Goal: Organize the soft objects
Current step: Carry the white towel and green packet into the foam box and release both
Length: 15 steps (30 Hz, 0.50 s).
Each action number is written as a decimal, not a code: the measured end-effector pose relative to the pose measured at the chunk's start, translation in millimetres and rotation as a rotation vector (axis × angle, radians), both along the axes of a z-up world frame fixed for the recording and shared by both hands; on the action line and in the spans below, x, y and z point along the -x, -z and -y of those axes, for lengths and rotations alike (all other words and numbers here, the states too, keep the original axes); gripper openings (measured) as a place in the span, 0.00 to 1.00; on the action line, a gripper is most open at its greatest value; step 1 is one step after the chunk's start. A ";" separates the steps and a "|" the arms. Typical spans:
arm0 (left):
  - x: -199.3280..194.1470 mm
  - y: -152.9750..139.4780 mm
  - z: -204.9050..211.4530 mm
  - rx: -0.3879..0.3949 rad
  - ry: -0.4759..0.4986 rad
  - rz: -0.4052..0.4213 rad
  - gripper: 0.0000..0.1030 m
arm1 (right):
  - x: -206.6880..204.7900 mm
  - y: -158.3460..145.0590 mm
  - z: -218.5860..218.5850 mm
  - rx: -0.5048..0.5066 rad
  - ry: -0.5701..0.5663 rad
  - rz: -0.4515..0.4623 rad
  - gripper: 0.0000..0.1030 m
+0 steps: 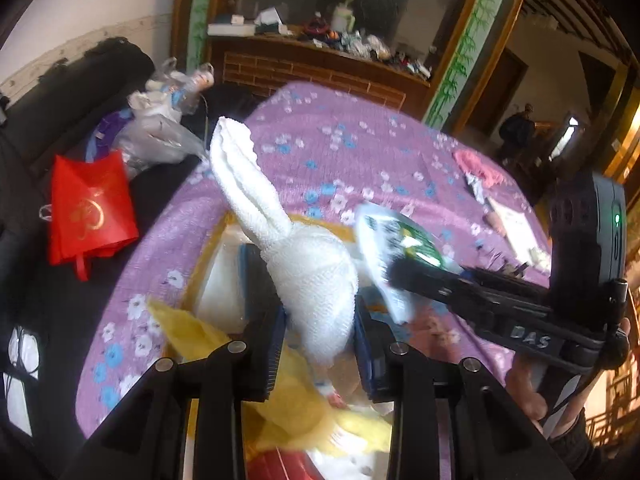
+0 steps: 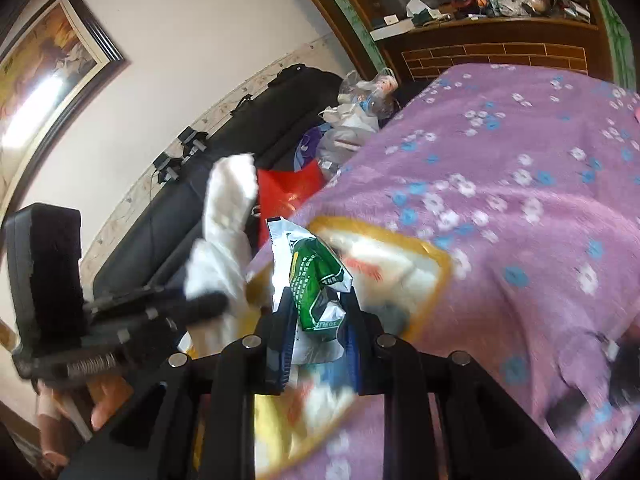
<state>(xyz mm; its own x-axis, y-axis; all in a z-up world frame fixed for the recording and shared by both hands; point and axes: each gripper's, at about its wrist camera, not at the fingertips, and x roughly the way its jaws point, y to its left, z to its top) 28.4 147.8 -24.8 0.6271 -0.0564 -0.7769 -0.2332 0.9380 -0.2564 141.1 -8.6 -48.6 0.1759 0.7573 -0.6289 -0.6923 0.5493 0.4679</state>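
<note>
My left gripper (image 1: pixel 320 312) is shut on a white cloth (image 1: pixel 316 272), which sticks up and away to the upper left; it also shows in the right wrist view (image 2: pixel 224 232). My right gripper (image 2: pixel 316 320) is shut on a green and white packet (image 2: pixel 316 280), seen in the left wrist view (image 1: pixel 396 248) just right of the cloth. Both are held above a yellow-rimmed tray (image 2: pixel 432 256) on the purple flowered blanket (image 1: pixel 352 148). A yellow cloth (image 1: pixel 192 332) lies in the tray below my left gripper.
A pink cloth (image 1: pixel 478 166) and small items lie at the blanket's far right. A red bag (image 1: pixel 92 208) and plastic bags (image 1: pixel 160 136) sit on the black sofa (image 2: pixel 224 148) to the left. A cluttered wooden shelf (image 1: pixel 320 48) stands behind.
</note>
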 end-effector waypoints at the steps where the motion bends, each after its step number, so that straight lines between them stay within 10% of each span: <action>1: -6.2 10.7 -2.4 0.004 0.006 -0.026 0.32 | -0.5 5.6 -7.1 0.011 0.003 0.011 0.21; 7: -7.8 40.3 -1.5 -0.033 -0.015 -0.045 0.40 | -0.3 38.1 -25.6 0.078 0.014 0.034 0.21; 10: -3.0 44.3 -3.3 -0.020 -0.024 0.000 0.64 | 0.8 43.7 -27.1 0.070 0.013 0.021 0.23; 15: 14.3 40.7 1.9 -0.046 -0.111 0.049 0.81 | 2.8 34.7 -19.1 0.019 0.045 0.052 0.50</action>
